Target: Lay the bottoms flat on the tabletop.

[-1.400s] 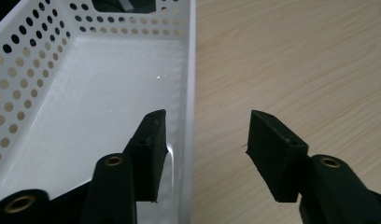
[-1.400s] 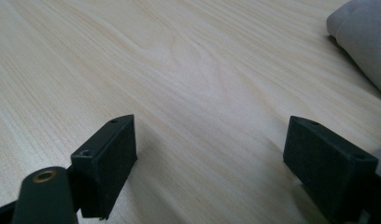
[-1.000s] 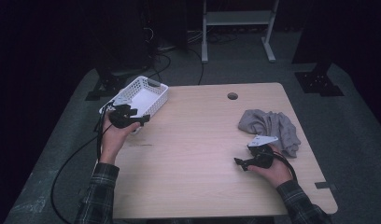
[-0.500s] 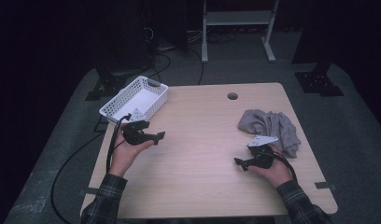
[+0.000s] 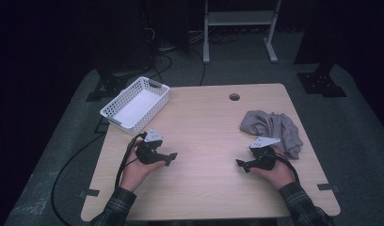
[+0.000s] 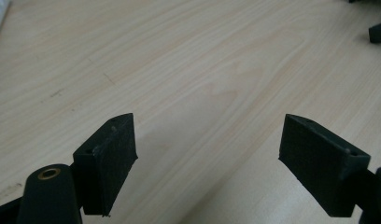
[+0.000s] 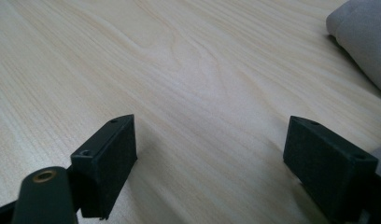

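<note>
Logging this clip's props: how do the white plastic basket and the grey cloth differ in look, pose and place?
The white plastic lattice basket is rigid, rectangular and upright; the crumpled grey cloth is soft and lies in a shapeless heap. The basket overhangs the far left corner of the light wooden table, away from the left tool; the cloth lies at the right edge, just beyond the right tool. Neither is held.

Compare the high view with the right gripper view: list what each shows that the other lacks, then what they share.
High view alone: the white basket at the table's far left corner, the left gripper, both hands, and the floor with its cables.
Right gripper view alone: a close look at the right gripper, jaws wide apart with bare wood between them.
Shared: the wooden table and the grey cloth.
</note>
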The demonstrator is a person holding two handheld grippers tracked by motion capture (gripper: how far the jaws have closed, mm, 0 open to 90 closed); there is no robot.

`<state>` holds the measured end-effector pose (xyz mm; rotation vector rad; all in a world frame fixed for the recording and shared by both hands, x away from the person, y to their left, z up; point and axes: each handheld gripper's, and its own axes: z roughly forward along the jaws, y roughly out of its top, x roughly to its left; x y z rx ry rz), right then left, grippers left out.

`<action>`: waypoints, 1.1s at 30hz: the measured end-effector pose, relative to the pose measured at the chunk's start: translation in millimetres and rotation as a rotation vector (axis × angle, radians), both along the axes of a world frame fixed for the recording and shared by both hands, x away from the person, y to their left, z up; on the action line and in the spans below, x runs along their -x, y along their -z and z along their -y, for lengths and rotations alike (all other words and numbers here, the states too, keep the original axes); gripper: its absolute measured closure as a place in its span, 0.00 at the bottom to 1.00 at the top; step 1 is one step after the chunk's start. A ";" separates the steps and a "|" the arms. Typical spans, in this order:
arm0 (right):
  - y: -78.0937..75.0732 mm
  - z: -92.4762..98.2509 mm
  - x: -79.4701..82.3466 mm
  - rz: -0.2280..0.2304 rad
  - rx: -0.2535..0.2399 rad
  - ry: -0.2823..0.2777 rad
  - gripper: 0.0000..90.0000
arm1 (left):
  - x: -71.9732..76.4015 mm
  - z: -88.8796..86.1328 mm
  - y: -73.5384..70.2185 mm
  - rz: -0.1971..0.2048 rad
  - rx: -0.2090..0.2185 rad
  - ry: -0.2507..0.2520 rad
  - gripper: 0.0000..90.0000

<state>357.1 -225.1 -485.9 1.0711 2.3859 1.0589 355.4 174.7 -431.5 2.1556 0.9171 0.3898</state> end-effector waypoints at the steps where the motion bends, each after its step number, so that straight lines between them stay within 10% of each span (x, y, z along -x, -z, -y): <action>1: 0.0 0.0 0.0 0.000 0.000 0.000 0.18 | 1.5 0.4 1.9 0.000 -0.001 0.002 0.20; 18: 0.0 0.0 0.0 0.000 0.000 0.001 0.18 | 32.9 -0.1 33.0 -0.069 -0.069 0.055 0.20; 33: -4.7 1.6 2.7 -0.023 0.024 0.011 0.28 | 35.8 -3.5 44.1 -0.053 -0.102 0.105 0.10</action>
